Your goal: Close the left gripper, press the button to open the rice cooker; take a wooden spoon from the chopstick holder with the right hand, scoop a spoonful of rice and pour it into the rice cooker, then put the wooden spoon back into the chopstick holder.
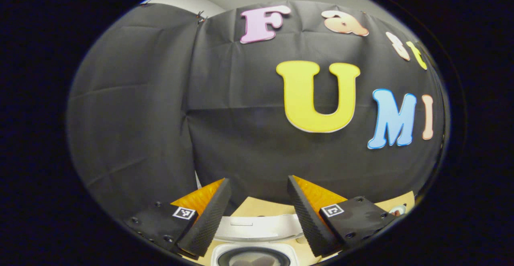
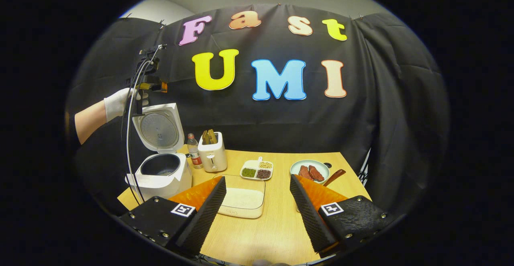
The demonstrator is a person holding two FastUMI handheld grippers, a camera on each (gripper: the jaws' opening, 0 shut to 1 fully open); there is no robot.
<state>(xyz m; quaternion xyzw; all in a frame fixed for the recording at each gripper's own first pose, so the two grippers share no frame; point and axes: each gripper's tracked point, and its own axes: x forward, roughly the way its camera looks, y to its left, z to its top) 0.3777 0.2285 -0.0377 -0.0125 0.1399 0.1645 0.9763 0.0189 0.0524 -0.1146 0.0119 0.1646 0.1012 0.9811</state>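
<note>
Pale wood-grain tabletop ran between the right gripper's two fingers, which stood wide apart and held nothing, with bare board beneath them and open room out to the table's right edge. Just past the fingertips sat a shallow rectangular tray of white rice, its near rim partly behind the left-hand finger. Farther back lay a small divided dish of beans and grains, and to its right a pale green pan with two pieces of meat and a brown handle angled toward the table's right edge. At the left end of the table the white rice cooker stood with its lid swung up and the dark inner pot exposed; a plastic bottle and a white holder with brown utensils standing in it, too small to tell as wooden spoons, stood just beside it near the back wall. Above the raised lid, a white-gloved hand on a bare forearm reached in from the left, gripping the left gripper, cables looping down past the cooker. In the left gripper view that gripper pointed at the black cloth wall, its fingers spread and empty, the open cooker directly below them.
</note>
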